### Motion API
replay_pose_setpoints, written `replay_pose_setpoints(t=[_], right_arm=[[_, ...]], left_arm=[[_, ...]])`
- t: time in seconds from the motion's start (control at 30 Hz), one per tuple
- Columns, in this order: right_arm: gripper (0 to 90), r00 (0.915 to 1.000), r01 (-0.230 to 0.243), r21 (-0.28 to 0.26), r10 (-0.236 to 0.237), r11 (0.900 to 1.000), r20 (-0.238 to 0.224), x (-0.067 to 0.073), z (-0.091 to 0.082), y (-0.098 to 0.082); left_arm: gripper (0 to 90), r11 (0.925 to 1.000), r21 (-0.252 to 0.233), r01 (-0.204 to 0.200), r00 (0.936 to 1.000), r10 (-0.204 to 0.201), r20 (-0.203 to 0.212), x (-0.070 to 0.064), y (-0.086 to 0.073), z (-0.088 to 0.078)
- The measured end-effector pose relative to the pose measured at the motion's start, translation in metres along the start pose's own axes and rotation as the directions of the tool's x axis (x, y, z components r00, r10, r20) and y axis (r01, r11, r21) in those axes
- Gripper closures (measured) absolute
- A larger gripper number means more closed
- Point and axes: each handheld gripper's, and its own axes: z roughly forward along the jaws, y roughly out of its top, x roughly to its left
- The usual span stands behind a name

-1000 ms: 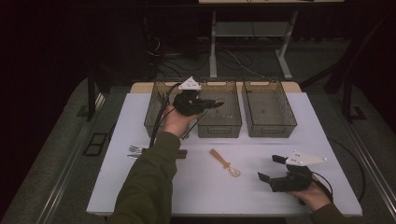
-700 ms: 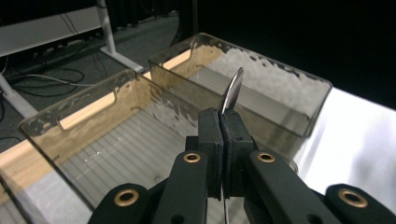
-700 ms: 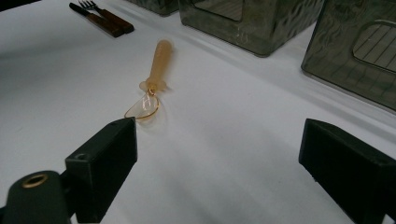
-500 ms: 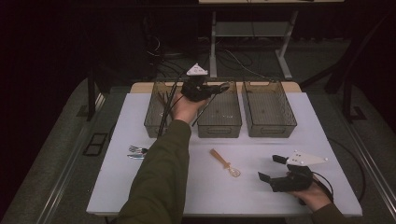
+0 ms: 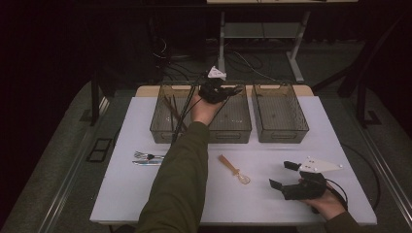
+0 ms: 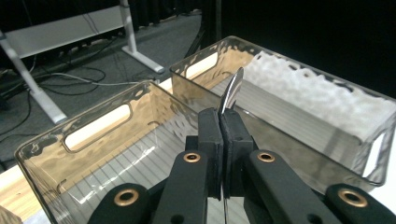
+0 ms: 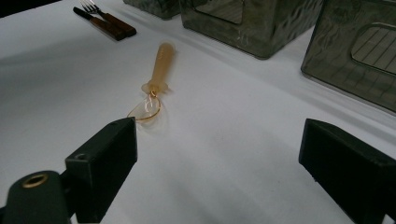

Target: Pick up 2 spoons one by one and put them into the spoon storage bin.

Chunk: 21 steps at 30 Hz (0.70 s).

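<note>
Knife (image 6: pixel 232 91) is what the left gripper (image 6: pixel 223 135) holds: a thin metal blade pinched between its pressed-together pads, the tip sticking up and forward past the jaws, so the long axis runs roughly in line with the gripper itself. From the high view the left gripper (image 5: pixel 217 91) is stretched out over the far end of the middle bin (image 5: pixel 232 127), with the left bin (image 5: pixel 167 131) and its few dark utensils to one side and the right bin (image 5: pixel 280 128) to the other. In the left gripper view the blade hangs above the ribbed floor of a clear bin, with the wall shared between two bins just ahead of the tip; which of the two it is meant for I cannot tell for sure, though the middle one lies straight below. The coming move looks like a lowering and a release, so what counts is that the blade points along the bin's length rather than across it. Right gripper (image 5: pixel 293 175) rests near the front edge of the worktop (image 5: pixel 121 194), jaws spread wide and holding nothing, with the amber spoon (image 7: pixel 155 84) lying just ahead of it, handle pointing away toward the bins. A fork and a dark-handled utensil (image 5: pixel 147 158) wait at the left of the worktop
</note>
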Motion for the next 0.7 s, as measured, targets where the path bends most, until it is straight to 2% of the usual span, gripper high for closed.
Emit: replay_pose_setpoints(t=[0.2, 0.23, 0.27, 0.37, 0.43, 0.47, 0.5, 0.53, 0.7], right_arm=[[11.1, 1.0000, 0.005, -0.005, -0.005, 1.000, 0.003, -0.001, 0.000, 0.000], [11.1, 1.0000, 0.003, -0.003, -0.003, 1.000, 0.002, 0.000, 0.000, -0.001], [11.1, 1.0000, 0.002, -0.001, -0.002, 1.000, 0.001, 0.000, 0.000, -0.001], [11.1, 1.0000, 0.003, -0.002, -0.003, 1.000, 0.000, 0.000, -0.001, -0.001], [11.1, 1.0000, 0.001, -0.002, -0.001, 1.000, 0.000, 0.000, -0.001, -0.001], [11.1, 1.0000, 0.002, -0.002, -0.002, 1.000, 0.000, 0.000, -0.001, -0.001], [11.1, 1.0000, 0.001, -0.001, -0.001, 1.000, 0.000, 0.000, -0.001, -0.001], [11.1, 1.0000, 0.002, -0.001, -0.002, 1.000, 0.001, 0.000, -0.001, -0.001], [11.1, 1.0000, 0.001, -0.001, -0.001, 1.000, 0.002, -0.001, 0.000, -0.001]], left_arm=[[88.6, 0.9971, 0.067, -0.037, 0.9993, 0.037, 0.000, -0.001, -0.009, 0.010], [88.6, 0.9980, 0.060, -0.019, 0.9998, 0.019, 0.001, -0.002, -0.011, 0.013], [88.6, 0.9961, 0.080, -0.038, 0.9993, 0.038, 0.001, -0.001, -0.013, 0.013], [88.6, 0.9923, 0.118, -0.039, 0.9992, 0.040, -0.005, -0.001, -0.019, 0.017], [88.1, 0.9919, 0.125, -0.020, 0.9998, 0.019, 0.003, -0.001, -0.023, 0.019], [87.2, 0.9903, 0.135, -0.030, 0.9995, 0.030, -0.001, -0.001, -0.024, 0.019], [80.5, 0.9915, 0.126, -0.031, 0.9990, 0.035, -0.027, -0.002, -0.025, 0.020], [72.6, 0.9923, 0.121, -0.026, 0.9991, 0.030, -0.030, -0.002, -0.025, 0.020], [59.3, 0.9938, 0.109, -0.020, 0.9996, 0.022, -0.015, -0.004, -0.024, 0.015]])
